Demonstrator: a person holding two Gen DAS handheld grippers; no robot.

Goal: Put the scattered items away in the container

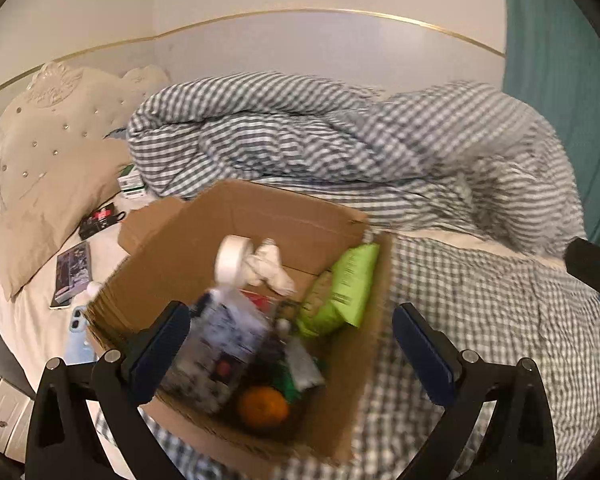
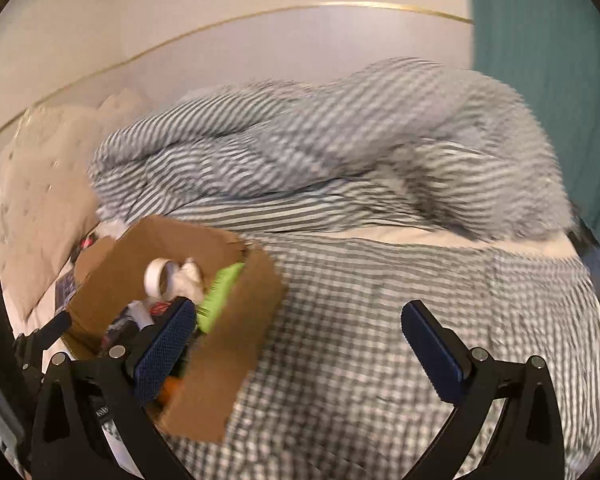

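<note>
Cardboard box (image 1: 204, 240) on bed (image 1: 480, 320), seen below/between wide-open left gripper (image 1: 292, 344), nothing held, box low-left of right gripper (image 2: 296, 344), also spread wide, empty.

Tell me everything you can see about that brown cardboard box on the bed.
The brown cardboard box is plain corrugated card, open at the top with its flaps folded outward. It sits on the grey checked bedsheet, near a beige pillow. Inside lie a white tape roll, crumpled white cloth, a lime-green packet, an orange fruit and a blurred clear packet. Neither gripper touches it.
</note>
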